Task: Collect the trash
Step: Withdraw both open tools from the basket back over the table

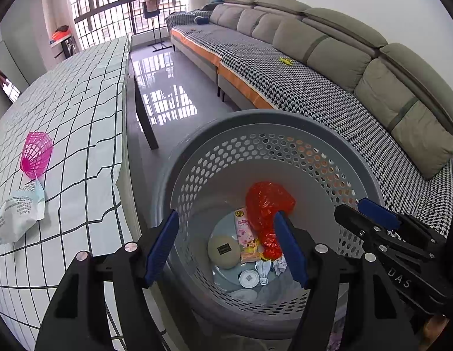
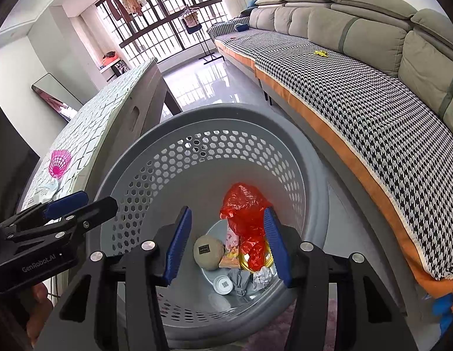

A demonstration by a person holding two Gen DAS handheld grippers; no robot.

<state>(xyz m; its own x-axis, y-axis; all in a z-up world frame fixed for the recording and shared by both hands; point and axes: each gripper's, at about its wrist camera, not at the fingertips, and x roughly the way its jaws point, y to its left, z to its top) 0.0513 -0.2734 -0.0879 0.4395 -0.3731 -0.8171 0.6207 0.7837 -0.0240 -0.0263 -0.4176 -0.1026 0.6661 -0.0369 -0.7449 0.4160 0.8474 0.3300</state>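
On the left, a table [image 1: 80,93] with a checked cloth carries a pink plastic basket [image 1: 36,155] lying on its side and, just beside it, a crumpled white wrapper [image 1: 18,215]. The left gripper [image 1: 226,248] hangs over the mouth of the grey perforated bin [image 1: 197,134], which stands on the floor between the table and the sofa [image 1: 329,67]. Its blue pads are apart and nothing is between them. Inside the bin, a red plastic bag [image 1: 267,201] is in the air below the rim, not touching either gripper. On the bottom lie a round beige object [image 1: 223,251], a pink snack packet [image 1: 245,231], a small white lid [image 1: 249,278] and some crumpled paper [image 1: 280,263]. To the right, the right gripper [image 2: 226,244] also points down into the bin, jaws apart and empty. A small yellow object [image 1: 286,62] lies on the sofa's houndstooth cover.
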